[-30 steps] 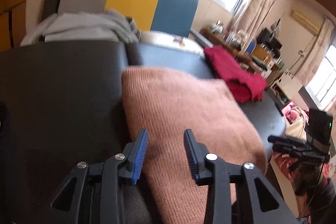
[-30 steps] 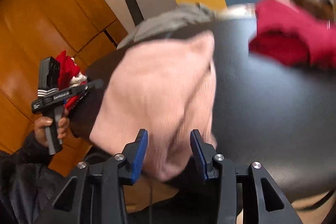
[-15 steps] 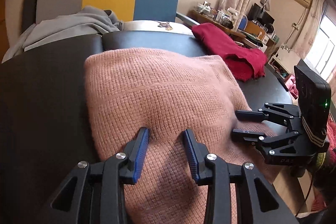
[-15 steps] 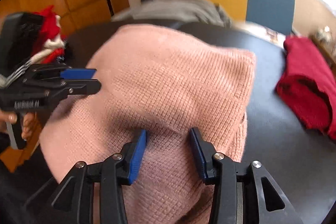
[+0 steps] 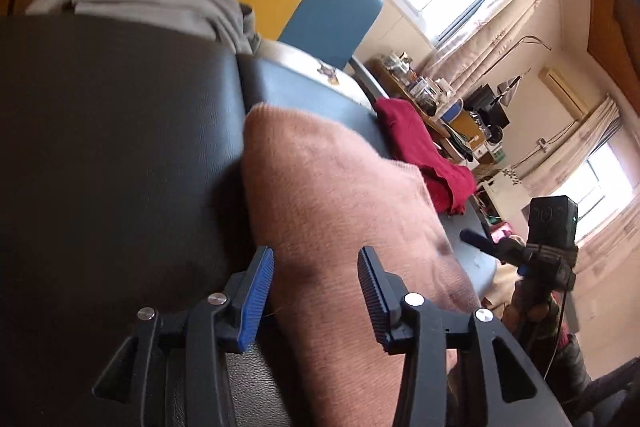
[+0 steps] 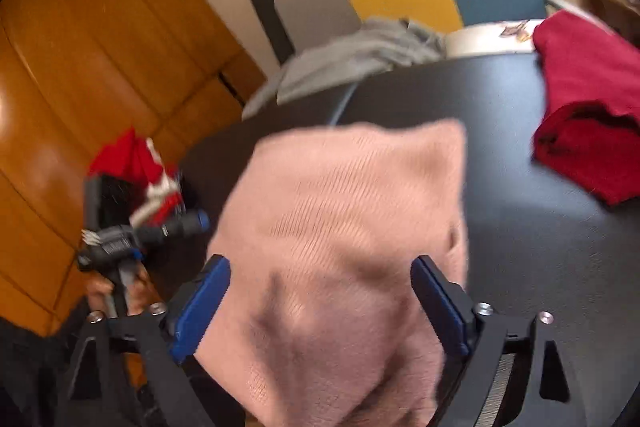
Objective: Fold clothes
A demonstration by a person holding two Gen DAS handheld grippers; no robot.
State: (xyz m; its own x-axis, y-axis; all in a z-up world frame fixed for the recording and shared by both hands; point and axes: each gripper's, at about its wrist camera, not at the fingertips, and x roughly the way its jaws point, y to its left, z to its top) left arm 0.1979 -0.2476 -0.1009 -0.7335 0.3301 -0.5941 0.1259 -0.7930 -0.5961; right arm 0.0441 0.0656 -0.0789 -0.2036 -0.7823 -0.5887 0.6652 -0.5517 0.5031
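while both show the pink sweater (image 5: 340, 211), only right shows red-striped clothing (image 6: 154, 187).

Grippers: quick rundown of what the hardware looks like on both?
Both alike: the left gripper and right gripper have black plastic frames with triangular cut-outs, silver screws and ridged blue finger pads. A black camera block with a green light tops the right one. Dark sleeve below.
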